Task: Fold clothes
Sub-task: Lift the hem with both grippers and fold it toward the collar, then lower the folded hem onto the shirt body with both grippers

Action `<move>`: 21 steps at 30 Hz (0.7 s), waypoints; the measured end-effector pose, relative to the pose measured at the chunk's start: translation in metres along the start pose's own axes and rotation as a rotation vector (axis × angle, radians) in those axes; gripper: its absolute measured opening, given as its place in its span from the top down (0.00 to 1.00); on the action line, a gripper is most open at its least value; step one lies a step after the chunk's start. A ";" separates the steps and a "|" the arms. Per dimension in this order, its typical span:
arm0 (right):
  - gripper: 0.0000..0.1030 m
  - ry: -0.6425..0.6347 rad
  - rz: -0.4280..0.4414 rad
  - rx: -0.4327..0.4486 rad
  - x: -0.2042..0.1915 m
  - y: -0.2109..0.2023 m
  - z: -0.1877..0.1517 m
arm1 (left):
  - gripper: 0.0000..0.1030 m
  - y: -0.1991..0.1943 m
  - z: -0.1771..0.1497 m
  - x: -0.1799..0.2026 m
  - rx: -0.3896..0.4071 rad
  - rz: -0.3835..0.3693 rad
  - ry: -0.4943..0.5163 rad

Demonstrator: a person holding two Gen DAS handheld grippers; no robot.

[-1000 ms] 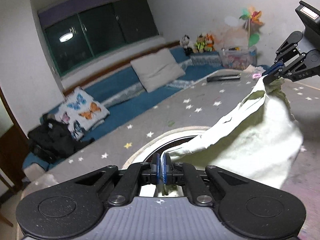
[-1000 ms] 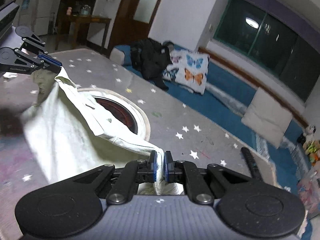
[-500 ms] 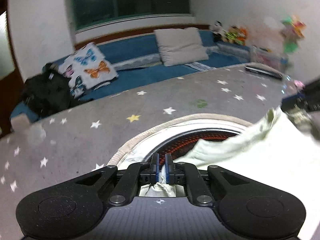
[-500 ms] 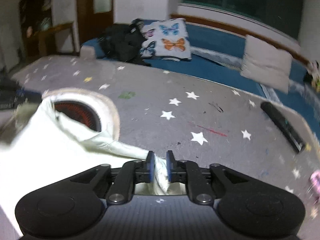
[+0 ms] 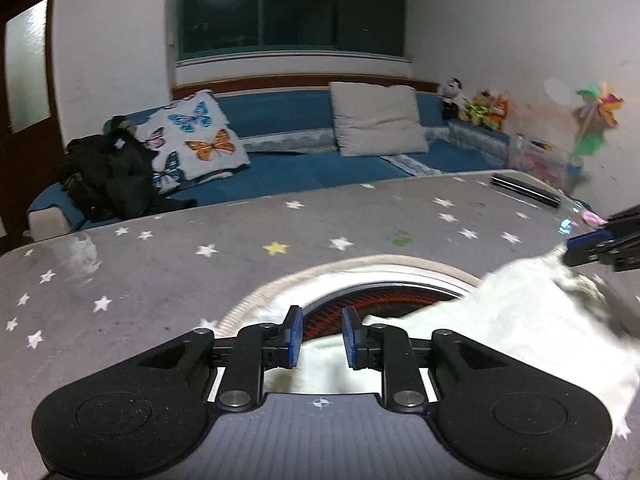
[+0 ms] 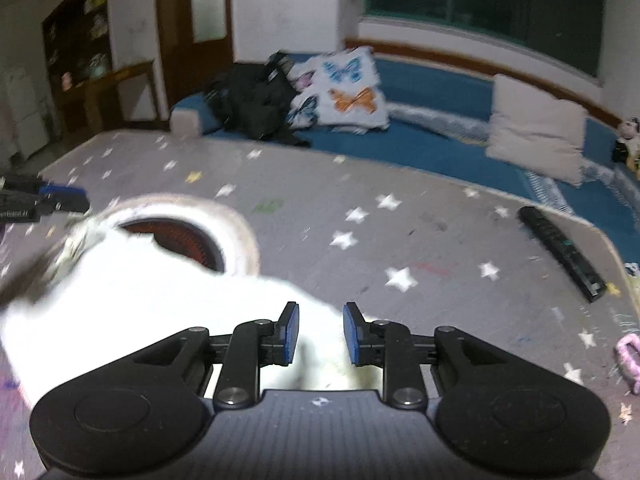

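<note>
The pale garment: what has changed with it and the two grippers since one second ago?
Both grippers came down and let go: the left gripper and right gripper now have open jaws, and the pale garment, held up before, lies on the star-patterned mat. The remote and butterfly pillow stayed.

A pale cream garment (image 5: 532, 320) lies spread flat on the surface, just ahead of and beneath the left gripper (image 5: 319, 336), extending off to its right. From the right gripper (image 6: 317, 334), the same cloth runs under the parted fingers and away to the left. It looks overexposed and blurred, folds indistinct.
</note>
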State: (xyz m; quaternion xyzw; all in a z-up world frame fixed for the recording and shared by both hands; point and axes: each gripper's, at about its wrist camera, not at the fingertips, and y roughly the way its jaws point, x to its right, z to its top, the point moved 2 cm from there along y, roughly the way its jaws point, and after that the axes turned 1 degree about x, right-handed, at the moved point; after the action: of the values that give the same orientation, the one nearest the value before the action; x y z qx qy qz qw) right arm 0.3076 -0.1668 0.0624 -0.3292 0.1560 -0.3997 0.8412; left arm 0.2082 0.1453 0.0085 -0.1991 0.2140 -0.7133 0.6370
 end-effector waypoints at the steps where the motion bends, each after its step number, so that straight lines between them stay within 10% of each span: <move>1: 0.77 -0.009 0.004 -0.017 -0.003 0.004 -0.002 | 0.77 0.001 -0.001 0.004 -0.005 -0.012 0.003; 13: 0.78 0.073 0.004 -0.068 0.010 0.038 -0.007 | 0.77 0.053 -0.021 0.004 -0.138 0.010 -0.037; 21: 0.72 0.121 -0.012 -0.062 0.021 0.011 -0.006 | 0.77 0.011 -0.029 -0.011 -0.091 0.033 -0.102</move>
State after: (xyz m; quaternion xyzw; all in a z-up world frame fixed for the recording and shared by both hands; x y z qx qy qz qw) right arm 0.3245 -0.1807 0.0504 -0.3310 0.2169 -0.4188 0.8173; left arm 0.2019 0.1568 -0.0220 -0.2604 0.2165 -0.6812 0.6490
